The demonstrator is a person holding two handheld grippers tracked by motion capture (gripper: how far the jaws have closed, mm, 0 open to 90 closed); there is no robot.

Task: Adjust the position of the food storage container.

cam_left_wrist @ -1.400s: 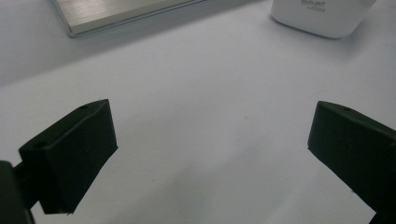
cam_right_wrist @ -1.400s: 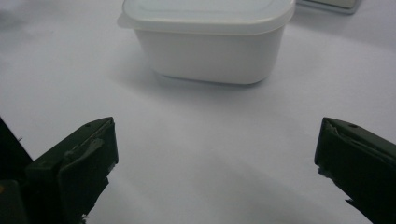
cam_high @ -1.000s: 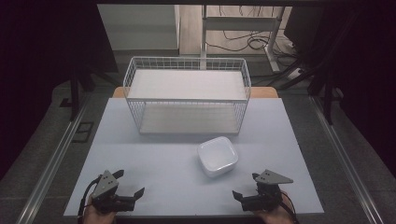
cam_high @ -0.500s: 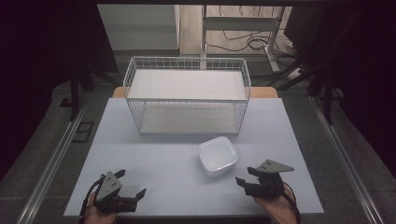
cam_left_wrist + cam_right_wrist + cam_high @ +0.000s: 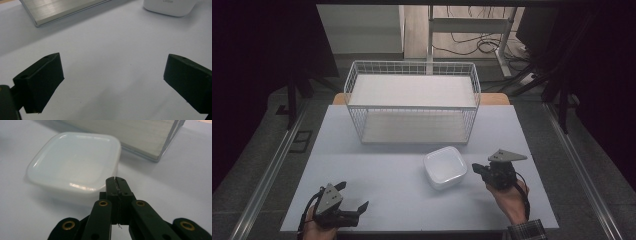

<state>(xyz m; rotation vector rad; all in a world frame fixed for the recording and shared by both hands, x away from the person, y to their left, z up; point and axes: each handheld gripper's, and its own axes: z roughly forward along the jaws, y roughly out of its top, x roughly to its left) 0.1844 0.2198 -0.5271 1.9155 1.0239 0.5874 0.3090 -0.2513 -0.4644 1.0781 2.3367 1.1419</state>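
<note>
Two grippers low over the white table [image 5: 377,165]. At left, left gripper [image 5: 343,205] near the front edge, jaws spread wide, holding nothing. Further right, square white dish [image 5: 445,167] upside down on the table, in front of the wire basket [image 5: 412,102]. Just beside the dish, right gripper [image 5: 116,180], jaws pressed together, empty, tips close to its rim.
</note>
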